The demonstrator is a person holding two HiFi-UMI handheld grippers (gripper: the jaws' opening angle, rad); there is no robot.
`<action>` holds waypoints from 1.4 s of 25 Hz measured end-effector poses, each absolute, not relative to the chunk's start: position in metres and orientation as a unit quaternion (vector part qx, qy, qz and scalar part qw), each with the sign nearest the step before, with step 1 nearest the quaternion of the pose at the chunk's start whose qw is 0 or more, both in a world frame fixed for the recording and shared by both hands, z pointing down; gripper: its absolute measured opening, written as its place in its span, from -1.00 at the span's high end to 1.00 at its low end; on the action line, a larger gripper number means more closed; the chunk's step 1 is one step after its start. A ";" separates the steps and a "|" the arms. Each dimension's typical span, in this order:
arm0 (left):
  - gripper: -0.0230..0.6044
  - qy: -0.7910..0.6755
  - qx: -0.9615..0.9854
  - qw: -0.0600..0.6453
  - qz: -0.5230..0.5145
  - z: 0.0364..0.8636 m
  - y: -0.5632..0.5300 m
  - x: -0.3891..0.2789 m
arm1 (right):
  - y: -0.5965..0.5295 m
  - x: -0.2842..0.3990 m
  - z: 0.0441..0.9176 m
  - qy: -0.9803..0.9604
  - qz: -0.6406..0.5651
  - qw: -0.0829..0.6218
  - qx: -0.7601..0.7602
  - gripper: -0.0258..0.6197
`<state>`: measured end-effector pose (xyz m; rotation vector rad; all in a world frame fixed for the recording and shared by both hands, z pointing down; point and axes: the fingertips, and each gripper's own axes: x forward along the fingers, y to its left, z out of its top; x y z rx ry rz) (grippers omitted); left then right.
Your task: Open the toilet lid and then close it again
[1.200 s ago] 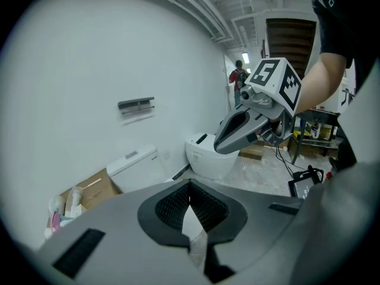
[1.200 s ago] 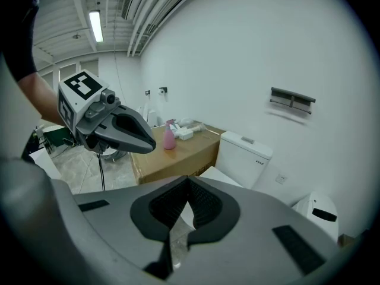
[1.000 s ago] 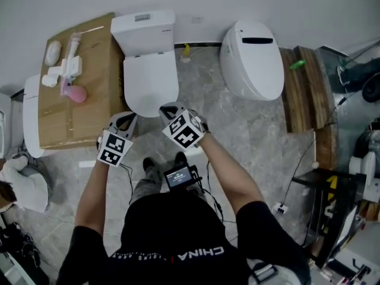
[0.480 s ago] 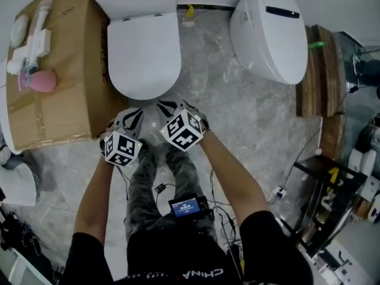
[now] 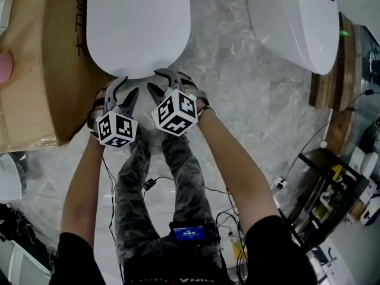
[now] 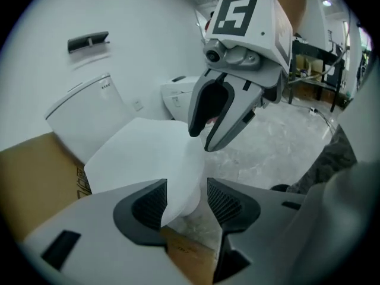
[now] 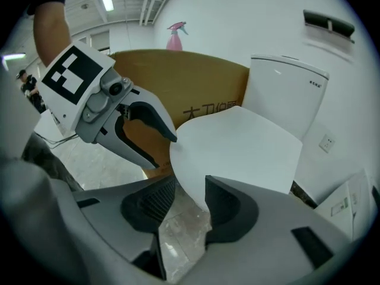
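Both arms reach forward side by side, angled steeply down. Left gripper (image 5: pixel 123 89) and right gripper (image 5: pixel 168 79) sit at the toilet lid's (image 5: pixel 138 22) front edge. Jaws have just been opening, nothing gripped.

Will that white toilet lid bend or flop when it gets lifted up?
Probably not: the toilet lid looks like one flat, hard shell, so it should stay stiff. Its smooth, glossy surface may be slippery. It likely swings up at the tank end.
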<state>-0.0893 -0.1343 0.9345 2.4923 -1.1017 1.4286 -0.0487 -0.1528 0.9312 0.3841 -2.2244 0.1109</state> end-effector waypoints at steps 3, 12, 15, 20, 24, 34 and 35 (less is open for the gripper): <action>0.28 -0.352 0.802 0.002 0.483 0.962 -0.143 -0.093 | -0.157 -0.054 0.958 -0.887 -0.012 0.439 0.145 0.40; 0.24 -0.348 0.781 -0.081 0.512 0.996 -0.159 -0.099 | -0.163 -0.061 0.995 -0.869 -0.152 0.449 0.141 0.24; 0.24 -0.346 0.771 -0.119 0.520 1.000 -0.159 -0.099 | -0.164 -0.060 0.998 -0.863 -0.193 0.442 0.150 0.23; 0.20 -0.358 0.750 -0.151 0.536 1.004 -0.164 -0.103 | -0.172 -0.064 1.001 -0.849 -0.240 0.439 0.168 0.18; 0.19 -0.350 0.752 -0.155 0.536 1.005 -0.166 -0.102 | -0.177 -0.067 1.004 -0.842 -0.263 0.441 0.165 0.16; 0.18 -0.338 0.749 -0.145 0.551 0.997 -0.165 -0.102 | -0.178 -0.067 0.996 -0.842 -0.250 0.454 0.149 0.15; 0.18 -0.340 0.749 -0.142 0.550 0.994 -0.165 -0.103 | -0.177 -0.067 0.993 -0.844 -0.248 0.452 0.149 0.15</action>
